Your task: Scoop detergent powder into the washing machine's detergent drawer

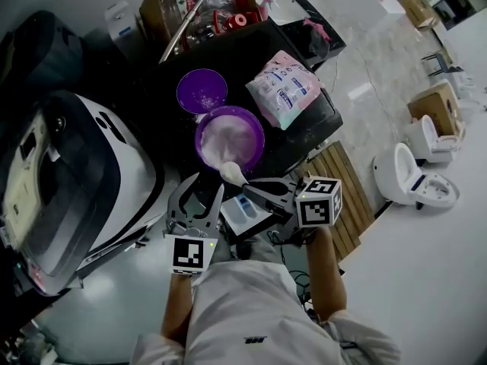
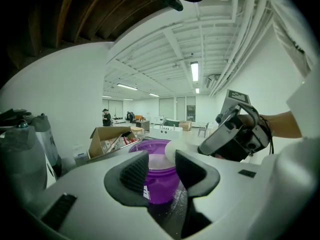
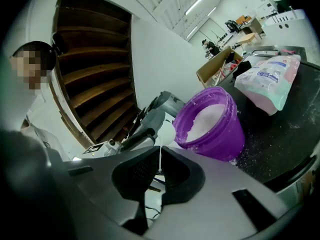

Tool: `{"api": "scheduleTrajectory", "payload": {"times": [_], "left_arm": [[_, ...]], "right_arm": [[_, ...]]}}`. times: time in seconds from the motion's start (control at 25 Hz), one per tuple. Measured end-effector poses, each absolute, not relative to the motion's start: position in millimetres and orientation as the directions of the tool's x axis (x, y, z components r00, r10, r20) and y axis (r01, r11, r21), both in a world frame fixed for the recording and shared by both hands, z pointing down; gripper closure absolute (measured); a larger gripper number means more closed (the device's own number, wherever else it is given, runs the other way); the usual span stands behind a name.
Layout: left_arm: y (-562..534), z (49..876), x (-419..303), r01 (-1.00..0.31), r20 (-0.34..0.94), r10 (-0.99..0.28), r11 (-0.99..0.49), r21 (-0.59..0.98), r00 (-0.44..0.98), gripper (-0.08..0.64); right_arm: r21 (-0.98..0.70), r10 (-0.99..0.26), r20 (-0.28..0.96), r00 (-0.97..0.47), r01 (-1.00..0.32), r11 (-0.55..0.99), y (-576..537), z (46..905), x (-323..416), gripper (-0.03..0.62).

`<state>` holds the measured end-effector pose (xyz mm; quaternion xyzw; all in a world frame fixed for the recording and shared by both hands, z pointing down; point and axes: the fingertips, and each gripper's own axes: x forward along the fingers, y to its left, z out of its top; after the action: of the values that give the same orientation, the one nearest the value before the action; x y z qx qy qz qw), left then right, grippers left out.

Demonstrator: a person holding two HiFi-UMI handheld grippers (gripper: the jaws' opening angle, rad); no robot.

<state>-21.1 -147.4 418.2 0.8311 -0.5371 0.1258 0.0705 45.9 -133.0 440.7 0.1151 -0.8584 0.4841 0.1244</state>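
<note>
A purple tub (image 1: 230, 137) of white detergent powder stands on a dark worktop (image 1: 304, 139), its lid (image 1: 202, 90) lying behind it. My right gripper (image 1: 251, 187) is shut on the thin handle of a white scoop (image 1: 231, 172), whose bowl hangs at the tub's near rim. In the right gripper view the scoop (image 3: 165, 132) stands just left of the tub (image 3: 212, 126), its handle pinched in the right gripper (image 3: 160, 166). My left gripper (image 1: 199, 196) is open and holds nothing; it (image 2: 162, 171) points at the tub (image 2: 159, 176). The white drawer (image 1: 245, 210) lies below the grippers.
A white washing machine (image 1: 68, 181) fills the left. A pink and green detergent bag (image 1: 285, 88) lies right of the tub. A cardboard box (image 1: 199, 6) of items stands behind. Spilled powder dots the worktop. Toilets (image 1: 415, 177) stand on the floor to the right.
</note>
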Motion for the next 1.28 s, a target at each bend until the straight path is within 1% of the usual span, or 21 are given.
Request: {"api": "scheduleTrajectory", "payload": {"times": [0.36,0.48,0.72,0.96,1.16,1.28], "left_arm": [[-94,429,-18,-0.881,0.279,-0.846,-0.473,-0.002,0.454,0.383],[-75,436,-16,-0.876,0.297,-0.837,-0.481,-0.001,0.459,0.385],[-44,451,-10,-0.879,0.296,-0.837,-0.476,0.023,0.461,0.387],[-26,477,-1,-0.891,0.310,-0.841,-0.451,0.048,0.442,0.388],[-16,504,6,-0.910,0.328,-0.853,-0.409,0.063,0.406,0.388],[-10,523,9,-0.926,0.365,-0.855,-0.373,0.062,0.369,0.388]], "right_arm": [[-0.789,-0.175,0.353,-0.919,-0.393,0.472,-76,448,63,0.588],[-0.790,-0.193,0.359,-0.913,-0.408,0.458,-57,454,69,0.588],[-0.789,-0.213,0.370,-0.904,-0.427,0.441,-28,471,77,0.586],[-0.789,-0.196,0.388,-0.901,-0.434,0.434,-14,499,84,0.586],[-0.786,-0.154,0.426,-0.892,-0.449,0.425,-7,531,92,0.586],[-0.790,-0.116,0.446,-0.888,-0.451,0.416,-2,551,95,0.586]]}}
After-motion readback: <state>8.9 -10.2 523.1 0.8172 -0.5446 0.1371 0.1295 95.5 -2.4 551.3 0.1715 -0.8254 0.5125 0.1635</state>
